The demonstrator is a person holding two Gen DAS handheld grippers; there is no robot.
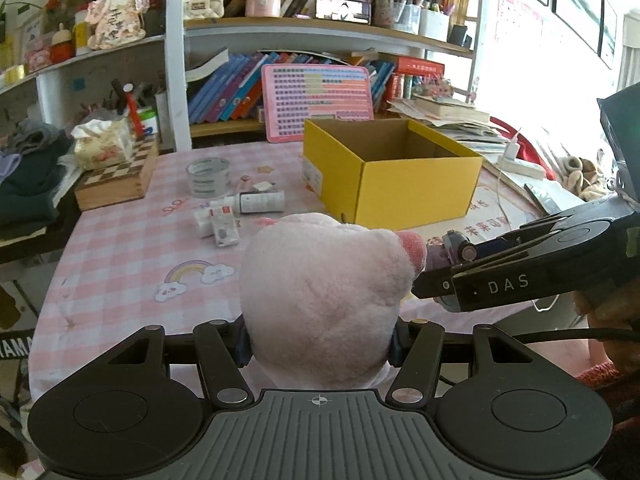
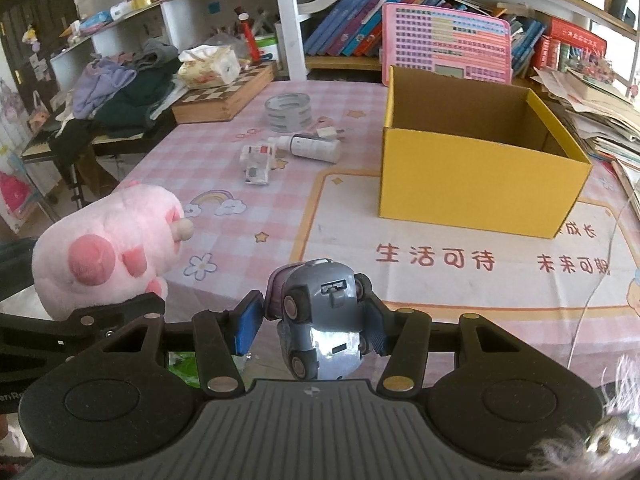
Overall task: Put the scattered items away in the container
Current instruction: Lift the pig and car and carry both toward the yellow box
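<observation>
Here left gripper (image 1: 320, 344) jaws clamp the pink plush (image 1: 324, 292); right gripper (image 2: 312, 328) jaws grip the toy car (image 2: 320, 320).

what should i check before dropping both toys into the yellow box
1. Left tongs grip on the pink plush toy: ok, pads press its sides.
2. Right tongs grip on the grey toy car: ok, held between the pads.
3. Yellow box open on top: ok, no lid.
4. Room inside the box: ok for the part in view, which looks empty; the floor by the near wall is hidden.
5. Tongs over the box: not ok, both are short of it.
6. Tape roll, bottle and small packets left on the table: not ok.
</observation>
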